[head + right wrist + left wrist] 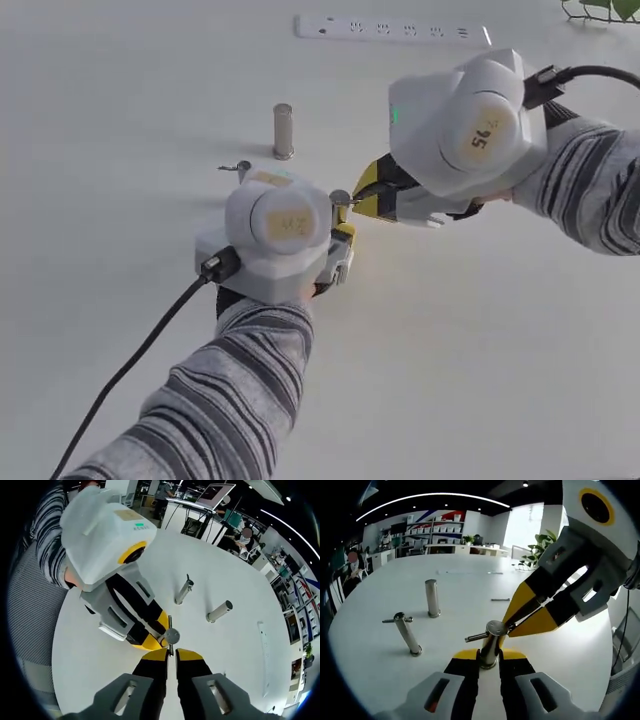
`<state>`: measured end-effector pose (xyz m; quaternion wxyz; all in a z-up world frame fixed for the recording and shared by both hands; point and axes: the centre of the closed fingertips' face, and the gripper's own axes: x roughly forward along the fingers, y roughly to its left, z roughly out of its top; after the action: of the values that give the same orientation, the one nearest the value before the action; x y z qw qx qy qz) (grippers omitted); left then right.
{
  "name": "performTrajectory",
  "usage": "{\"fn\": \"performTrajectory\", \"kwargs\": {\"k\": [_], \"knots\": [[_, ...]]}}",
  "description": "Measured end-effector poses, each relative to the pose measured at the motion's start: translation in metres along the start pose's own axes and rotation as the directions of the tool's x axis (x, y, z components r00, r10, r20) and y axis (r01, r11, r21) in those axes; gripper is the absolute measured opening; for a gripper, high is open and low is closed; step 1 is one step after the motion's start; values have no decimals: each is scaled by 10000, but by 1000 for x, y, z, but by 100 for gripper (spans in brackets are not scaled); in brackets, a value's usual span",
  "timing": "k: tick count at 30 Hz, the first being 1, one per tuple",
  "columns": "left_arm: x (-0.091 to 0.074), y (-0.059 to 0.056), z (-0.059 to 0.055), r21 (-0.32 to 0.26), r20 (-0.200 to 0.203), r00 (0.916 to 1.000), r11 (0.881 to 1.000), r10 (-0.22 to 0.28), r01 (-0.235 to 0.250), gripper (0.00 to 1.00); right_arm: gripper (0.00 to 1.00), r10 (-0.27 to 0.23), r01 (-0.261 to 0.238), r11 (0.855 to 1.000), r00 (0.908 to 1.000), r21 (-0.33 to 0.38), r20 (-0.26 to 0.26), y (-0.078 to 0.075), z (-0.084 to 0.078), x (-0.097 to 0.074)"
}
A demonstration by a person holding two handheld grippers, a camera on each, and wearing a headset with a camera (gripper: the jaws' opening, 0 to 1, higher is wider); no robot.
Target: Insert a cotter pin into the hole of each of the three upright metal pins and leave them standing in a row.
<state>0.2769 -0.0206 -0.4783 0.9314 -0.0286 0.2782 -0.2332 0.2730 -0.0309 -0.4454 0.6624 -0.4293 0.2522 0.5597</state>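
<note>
My left gripper (489, 655) is shut on the lower shaft of an upright metal pin (490, 642) standing on the white table. A cotter pin (477, 637) pokes out sideways just under the pin's head. My right gripper (171, 653) is shut on that thin cotter pin (170, 626), which crosses the round pin head (172, 636). In the head view the grippers meet tip to tip around this pin (340, 199), the left gripper (342, 228) below and the right gripper (366, 193) from the right. A second pin (406, 632) carries a cotter pin. A third pin (432, 597) stands bare.
A loose cotter pin (500, 599) lies on the table beyond the work. A white power strip (392, 29) lies along the far edge, with a plant (600, 8) at the far right corner. Black cables trail from both grippers. Desks and people are in the background.
</note>
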Motion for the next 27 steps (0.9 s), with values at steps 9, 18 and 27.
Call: {"fn": "performTrajectory", "kwargs": {"k": [9, 18, 27], "knots": [[1, 0, 0, -20, -51, 10000, 10000, -12, 11, 11, 0, 79, -87, 9975, 9999, 697, 113, 0, -4, -8], [1, 1, 0, 22, -85, 10000, 10000, -10, 11, 11, 0, 148, -171, 9949, 9996, 993, 239, 3, 1, -6], [0, 1, 0, 83, -139, 9999, 10000, -26, 27, 11, 0, 171, -191, 9943, 9997, 1050, 195, 5, 1, -7]]}}
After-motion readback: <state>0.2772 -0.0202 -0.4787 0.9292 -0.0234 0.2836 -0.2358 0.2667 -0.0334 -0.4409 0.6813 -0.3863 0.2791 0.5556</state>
